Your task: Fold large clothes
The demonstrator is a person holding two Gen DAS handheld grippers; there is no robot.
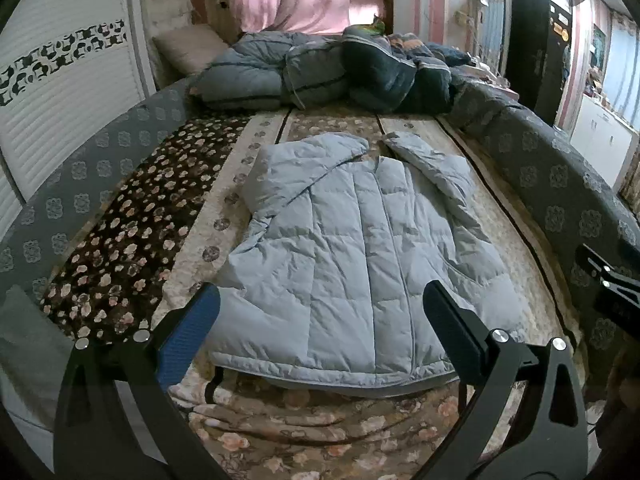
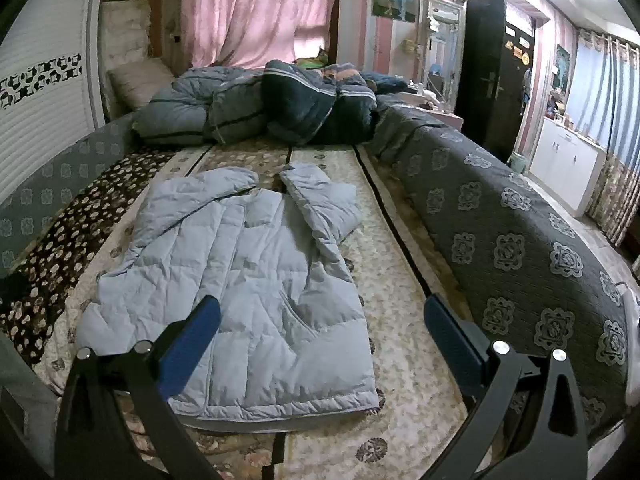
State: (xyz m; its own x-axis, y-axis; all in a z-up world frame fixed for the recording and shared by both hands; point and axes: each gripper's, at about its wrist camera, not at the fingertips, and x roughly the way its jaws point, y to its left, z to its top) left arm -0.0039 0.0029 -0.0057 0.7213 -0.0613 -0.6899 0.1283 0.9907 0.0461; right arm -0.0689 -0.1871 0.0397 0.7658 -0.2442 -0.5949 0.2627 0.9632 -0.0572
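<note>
Pale-blue puffer jacket [image 1: 352, 264] flat on bed, both grippers' fingers [image 1: 188, 332] spread wide above hem, touching nothing

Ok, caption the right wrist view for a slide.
Open right gripper hovers over a pale blue quilted puffer jacket spread flat on a floral-patterned bed.

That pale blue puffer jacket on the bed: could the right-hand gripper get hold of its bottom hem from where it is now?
Probably yes. The right gripper is open and hovers just above the jacket, whose hem lies flat and uncovered on the bed, nothing between.
</note>
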